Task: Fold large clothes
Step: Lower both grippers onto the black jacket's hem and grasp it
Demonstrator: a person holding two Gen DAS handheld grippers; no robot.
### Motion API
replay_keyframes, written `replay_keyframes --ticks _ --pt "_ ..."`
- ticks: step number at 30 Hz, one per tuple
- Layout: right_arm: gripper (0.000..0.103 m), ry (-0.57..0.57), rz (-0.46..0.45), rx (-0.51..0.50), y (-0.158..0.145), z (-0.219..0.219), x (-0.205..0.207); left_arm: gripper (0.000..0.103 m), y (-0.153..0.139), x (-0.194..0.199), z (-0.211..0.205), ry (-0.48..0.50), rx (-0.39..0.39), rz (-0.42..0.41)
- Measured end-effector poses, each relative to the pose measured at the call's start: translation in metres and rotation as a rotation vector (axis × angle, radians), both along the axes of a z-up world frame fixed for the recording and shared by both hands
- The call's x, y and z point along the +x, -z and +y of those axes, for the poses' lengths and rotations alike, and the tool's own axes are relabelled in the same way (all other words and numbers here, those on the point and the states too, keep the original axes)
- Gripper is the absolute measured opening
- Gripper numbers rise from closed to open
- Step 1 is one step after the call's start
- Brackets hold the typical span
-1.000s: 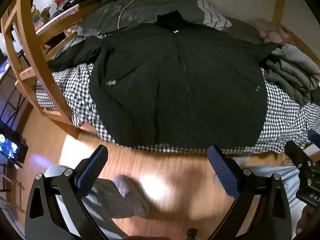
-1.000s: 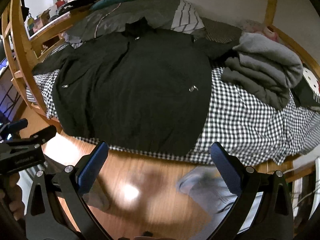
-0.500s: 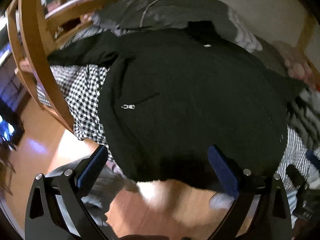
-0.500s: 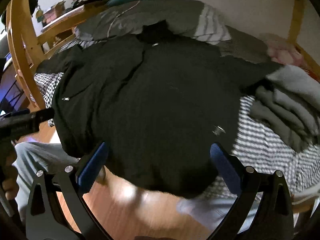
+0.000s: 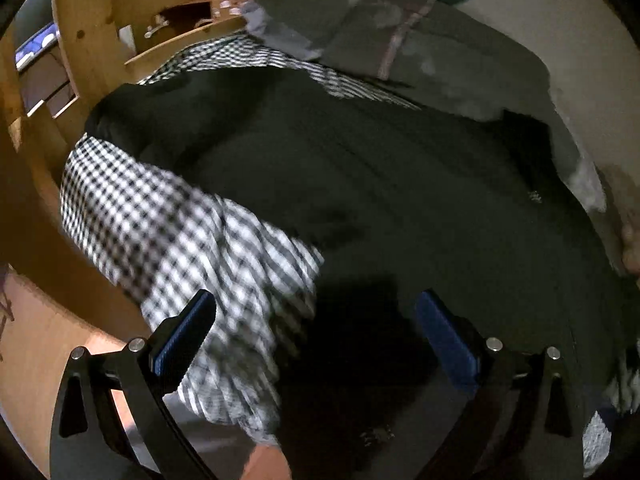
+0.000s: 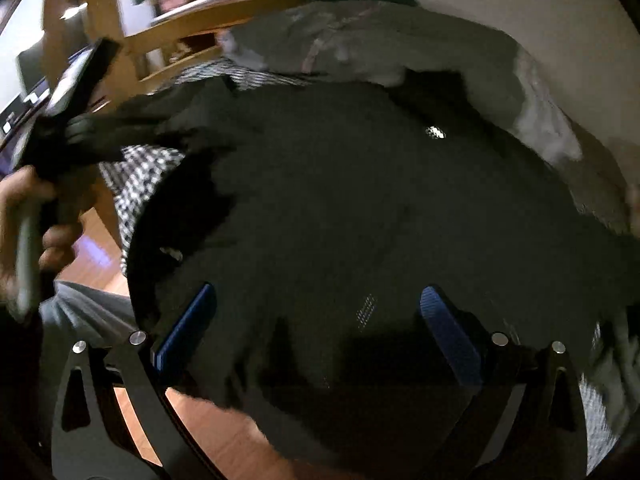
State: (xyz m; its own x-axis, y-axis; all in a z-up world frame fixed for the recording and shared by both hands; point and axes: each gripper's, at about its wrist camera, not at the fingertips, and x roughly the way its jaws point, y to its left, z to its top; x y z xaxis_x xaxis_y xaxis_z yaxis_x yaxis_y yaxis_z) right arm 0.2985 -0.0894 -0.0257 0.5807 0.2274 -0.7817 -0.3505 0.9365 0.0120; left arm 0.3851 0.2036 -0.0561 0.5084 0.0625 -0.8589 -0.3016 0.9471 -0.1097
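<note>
A large black jacket (image 5: 400, 184) lies spread flat on a bed with a black-and-white checked sheet (image 5: 152, 224). One sleeve reaches left toward the wooden bed post. My left gripper (image 5: 316, 332) is open, low over the jacket's near left hem where it meets the sheet. My right gripper (image 6: 316, 328) is open and empty just above the jacket (image 6: 360, 208) near its bottom hem. The left gripper also shows in the right wrist view (image 6: 68, 120), held by a hand at far left. Both views are blurred.
A grey duvet and pillows (image 5: 400, 40) lie at the head of the bed by the wall. A wooden bed frame and post (image 5: 80, 32) stand at left. Wooden floor (image 6: 224, 432) and the person's legs (image 6: 80, 312) are below the bed edge.
Both grippers have moved forward and down from above the floor to close over the jacket's near hem. The left has swung toward the jacket's left side. Jaws stay open.
</note>
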Motion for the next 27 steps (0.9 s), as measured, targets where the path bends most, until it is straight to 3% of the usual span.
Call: replay_keyframes --ticks 3,7,14,16,19,21,23,24,25,27 --pt "0.1 -0.124 -0.048 -0.052 -0.001 0.039 0.024 0.098 0.003 0.027 0.03 -0.034 -0.048 -0.007" --pt "0.1 -0.324 -0.075 -0.103 0.005 0.091 0.054 0.098 0.006 0.059 0.059 -0.08 -0.052 -0.021" --pt "0.1 -0.458 -0.329 -0.223 0.012 0.167 0.082 0.098 0.026 0.104 0.106 -0.126 -0.088 -0.016" --pt "0.1 -0.502 -0.349 -0.236 0.015 0.19 0.092 0.098 0.032 0.108 0.119 -0.15 -0.084 -0.007" --pt "0.1 -0.562 -0.363 -0.279 0.025 0.223 0.108 0.098 0.035 0.114 0.141 -0.216 -0.01 0.001" --pt "0.1 -0.592 -0.374 -0.325 0.034 0.243 0.12 0.098 0.04 0.118 0.15 -0.238 -0.047 -0.005" --pt "0.1 -0.602 -0.353 -0.391 0.049 0.263 0.136 0.098 0.046 0.129 0.151 -0.221 -0.031 0.019" --pt "0.093 -0.601 -0.322 -0.417 0.057 0.271 0.146 0.098 0.046 0.132 0.153 -0.222 -0.028 0.018" --pt "0.077 -0.596 -0.287 -0.435 0.063 0.275 0.153 0.098 0.047 0.134 0.154 -0.228 -0.031 0.017" --pt "0.071 -0.587 -0.234 -0.45 0.072 0.282 0.165 0.098 0.049 0.137 0.165 -0.255 -0.091 -0.002"
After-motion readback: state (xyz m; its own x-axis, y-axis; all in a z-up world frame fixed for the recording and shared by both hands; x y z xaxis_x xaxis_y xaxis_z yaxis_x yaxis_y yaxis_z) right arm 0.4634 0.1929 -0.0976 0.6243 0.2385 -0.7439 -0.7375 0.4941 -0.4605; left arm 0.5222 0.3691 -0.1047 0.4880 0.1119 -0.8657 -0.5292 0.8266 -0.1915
